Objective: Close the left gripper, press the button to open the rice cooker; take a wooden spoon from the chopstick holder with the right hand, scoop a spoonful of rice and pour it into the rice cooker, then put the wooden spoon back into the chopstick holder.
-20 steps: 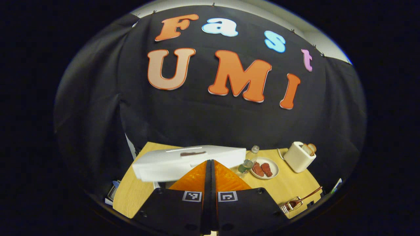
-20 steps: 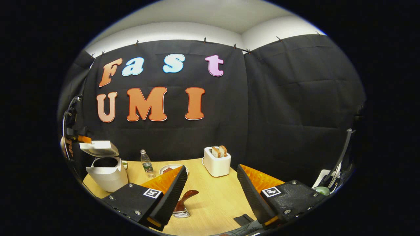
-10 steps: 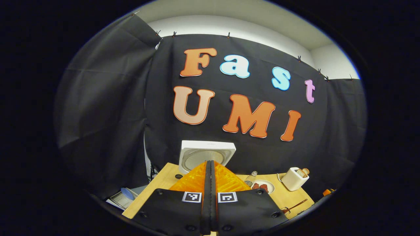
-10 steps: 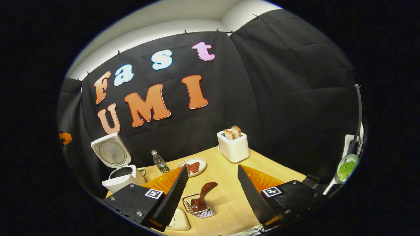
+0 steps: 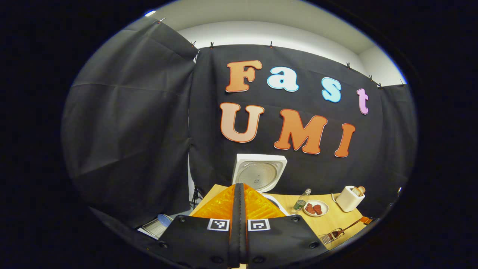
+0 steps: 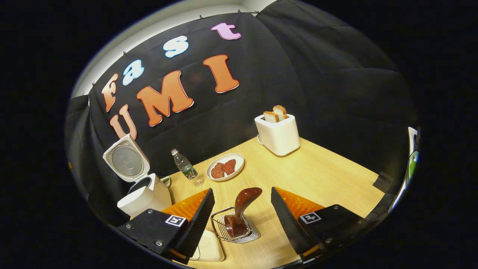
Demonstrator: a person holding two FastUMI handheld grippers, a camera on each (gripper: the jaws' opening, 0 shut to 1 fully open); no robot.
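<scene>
Two fingers of the right gripper (image 6: 241, 209) are standing wide around the glossy brown wooden spoon (image 6: 241, 209), untouched; the left gripper (image 5: 239, 194) is pressing together, empty.

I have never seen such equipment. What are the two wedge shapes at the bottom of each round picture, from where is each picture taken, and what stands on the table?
No robot is here: a person holds a two-finger gripper in each hand, and a camera rides on each, looking along its fingers. The wedges are those fingers.

In the left gripper view, the left gripper is shut and holds nothing. Ahead of it is the rice cooker, lid raised.

In the right gripper view, the right gripper is open, with the wooden spoon between its fingers, not yet gripped. The spoon stands in the wire chopstick holder.

On the wooden table also stand a toaster with bread, a plate of food and a water bottle.
</scene>
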